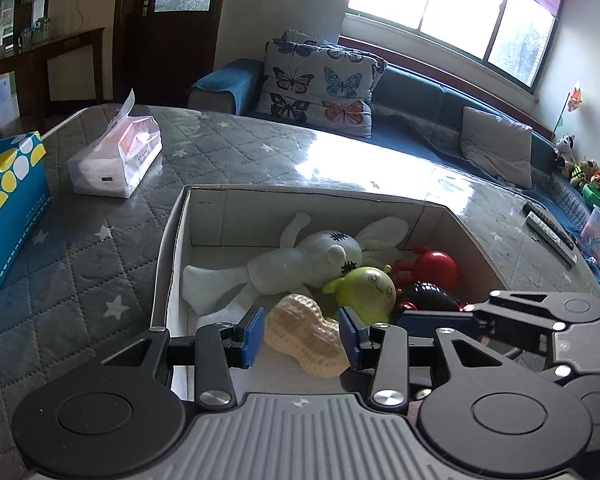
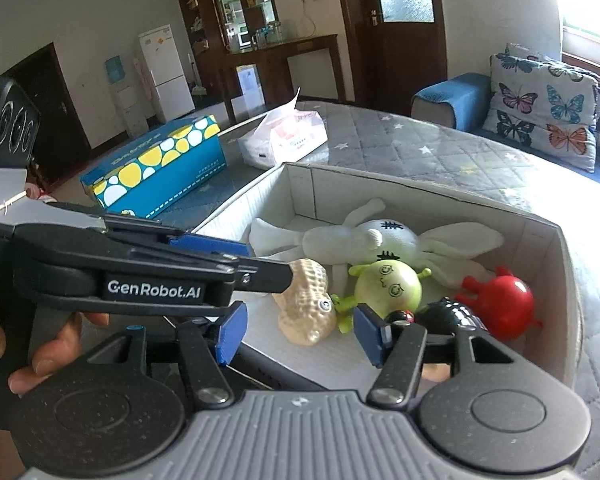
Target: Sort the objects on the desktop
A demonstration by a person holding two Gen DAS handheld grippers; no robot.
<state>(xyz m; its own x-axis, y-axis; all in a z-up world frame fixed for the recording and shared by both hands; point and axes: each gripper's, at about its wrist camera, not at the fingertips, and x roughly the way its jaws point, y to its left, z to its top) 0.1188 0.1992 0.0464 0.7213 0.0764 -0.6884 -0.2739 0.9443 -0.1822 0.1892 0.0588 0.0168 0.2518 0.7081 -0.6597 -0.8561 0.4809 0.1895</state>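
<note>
Hovering my left tool over the near end of the shallow white cardboard box, blue pads spread wide on either side of the tan ribbed peanut-shaped toy. Pads look clear of it on both sides, so nothing gripped; the toy lies on the box floor.

My right tool sits just beside the left one, also spread, nothing between its pads; it points into the same box from the near edge. My hand shows under the left tool in the right wrist view.

The toys are bunched in the box because that is where the sorting collects them: a white knitted plush rabbit with long ears lies across the middle, a lime-green round toy with a drawn face rests against its head, a glossy red round toy with little arms sits by the right wall, and a black shiny toy lies just in front of it.

Outside the box on the grey quilted star-print table: a blue carton with yellow and white dots, a soft tissue pack, and a remote control on the far right.

Spread pads around the peanut fit either just letting it go here or lining up to pick it; I cannot tell which.
</note>
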